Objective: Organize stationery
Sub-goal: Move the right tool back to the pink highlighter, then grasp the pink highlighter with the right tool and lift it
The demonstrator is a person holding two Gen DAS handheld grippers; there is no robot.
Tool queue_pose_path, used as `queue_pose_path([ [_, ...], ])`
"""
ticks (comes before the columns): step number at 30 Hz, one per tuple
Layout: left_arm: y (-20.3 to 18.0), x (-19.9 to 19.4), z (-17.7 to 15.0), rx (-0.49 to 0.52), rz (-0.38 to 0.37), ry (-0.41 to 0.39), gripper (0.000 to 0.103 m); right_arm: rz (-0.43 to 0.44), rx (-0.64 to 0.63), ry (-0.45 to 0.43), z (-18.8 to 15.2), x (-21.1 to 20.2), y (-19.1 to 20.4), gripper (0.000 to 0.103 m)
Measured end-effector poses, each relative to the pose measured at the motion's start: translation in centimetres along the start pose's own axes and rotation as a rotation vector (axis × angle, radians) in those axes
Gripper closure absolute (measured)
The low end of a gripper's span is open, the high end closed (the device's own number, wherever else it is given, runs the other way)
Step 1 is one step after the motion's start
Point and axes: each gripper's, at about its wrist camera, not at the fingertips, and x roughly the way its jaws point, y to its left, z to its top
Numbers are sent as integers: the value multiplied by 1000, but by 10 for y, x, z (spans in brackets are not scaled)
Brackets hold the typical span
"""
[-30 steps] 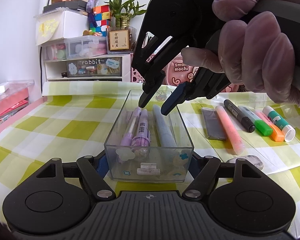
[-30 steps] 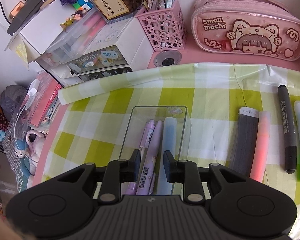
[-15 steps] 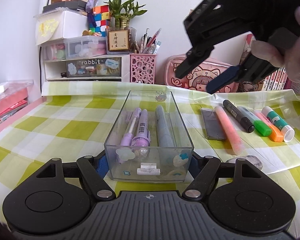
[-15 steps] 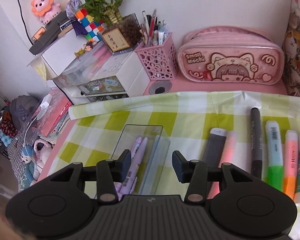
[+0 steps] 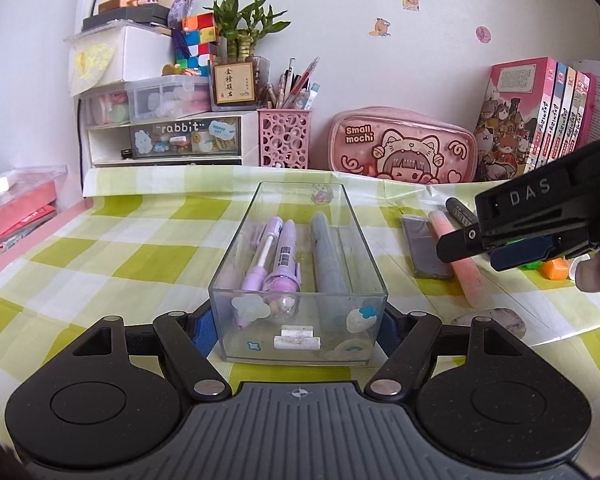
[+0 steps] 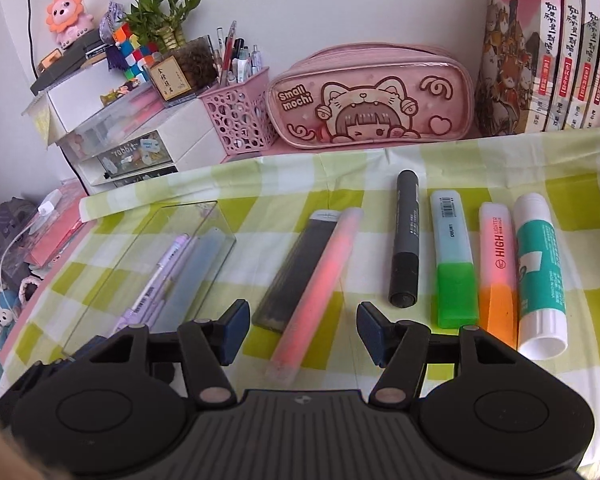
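A clear plastic box (image 5: 298, 330) stands on the checked cloth and holds two purple pens (image 5: 276, 254) and a grey-blue pen (image 5: 326, 254). My left gripper (image 5: 298, 326) is shut on the box's near end, one finger on each side wall. My right gripper (image 6: 302, 330) is open and empty, hovering over a pink pen (image 6: 320, 288) that lies beside a dark flat case (image 6: 300, 264). To their right lie a black marker (image 6: 406, 236), a green highlighter (image 6: 454, 260), an orange highlighter (image 6: 498, 272) and a glue stick (image 6: 538, 268). The box also shows in the right wrist view (image 6: 148, 268).
A pink pencil case (image 6: 374, 96), a pink pen holder (image 6: 240, 118), a drawer unit (image 5: 168, 140) and books (image 6: 548, 44) line the back wall. A small grey stone (image 5: 490, 318) lies by the box. Pink trays (image 5: 16, 208) sit off the cloth's left edge.
My right gripper has left the box, moved right and opened wider; it is now over the pink pen. The left gripper and the box have not moved.
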Motion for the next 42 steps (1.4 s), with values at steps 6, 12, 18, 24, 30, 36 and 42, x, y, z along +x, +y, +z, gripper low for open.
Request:
queue_pose_path([
  [6,0,-1,0,-5,5,0,30,-63,-64,-10,-5,2,2,76],
  [12,0,-1,0,-6,1,1,30,-67,-13,3,-3,-2,-13,82],
  [18,0,-1,0,-6,1,1,30,-70,-5,8,-7,-13,-23,82],
  [24,0,-1,0,-8,0,2,30,-78,0,18,-10,-18,-26,82],
  [30,0,-1,0,-6,1,2,30,-79,-5,17,-11,-19,-25,82],
  [36,0,-1,0,-6,0,2,30,-72,-22,14,-10,-16,-22,75],
  [42,0,-1,0,-6,1,4,30,-77,-44,32,1,-4,-15,74],
])
